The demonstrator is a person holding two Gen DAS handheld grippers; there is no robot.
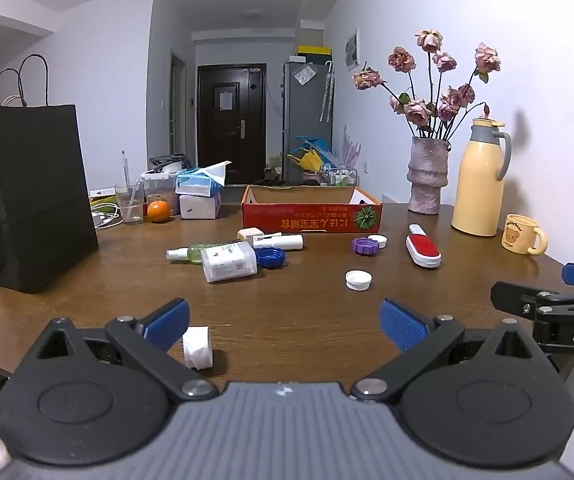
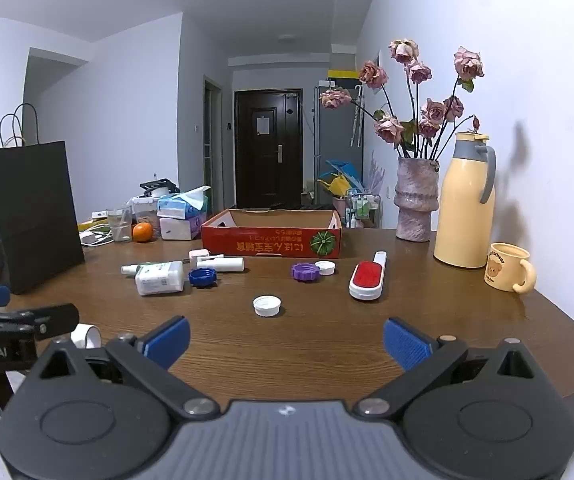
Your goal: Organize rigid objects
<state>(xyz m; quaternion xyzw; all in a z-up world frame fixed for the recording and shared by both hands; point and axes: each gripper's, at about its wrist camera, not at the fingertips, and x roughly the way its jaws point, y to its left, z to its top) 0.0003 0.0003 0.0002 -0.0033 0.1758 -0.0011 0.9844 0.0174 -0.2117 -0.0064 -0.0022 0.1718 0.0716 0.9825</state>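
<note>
While both grippers — left gripper (image 1: 285,324), right gripper (image 2: 285,338) — hang wide apart and empty, that flat white cap (image 2: 266,305) could skid off the bench (image 2: 447,320) under a careless pinch.

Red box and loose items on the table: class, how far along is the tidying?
Done: nothing; what shows of the red box looks empty. In hand: nothing; left gripper and right gripper are open. Left: bottles, caps, brush all lie on the table.

You can't see inside the red box (image 2: 271,240): its front wall hides the floor. Green spray bottle (image 1: 191,253) sits half behind the white bottle (image 1: 229,266). Label print unreadable.
</note>
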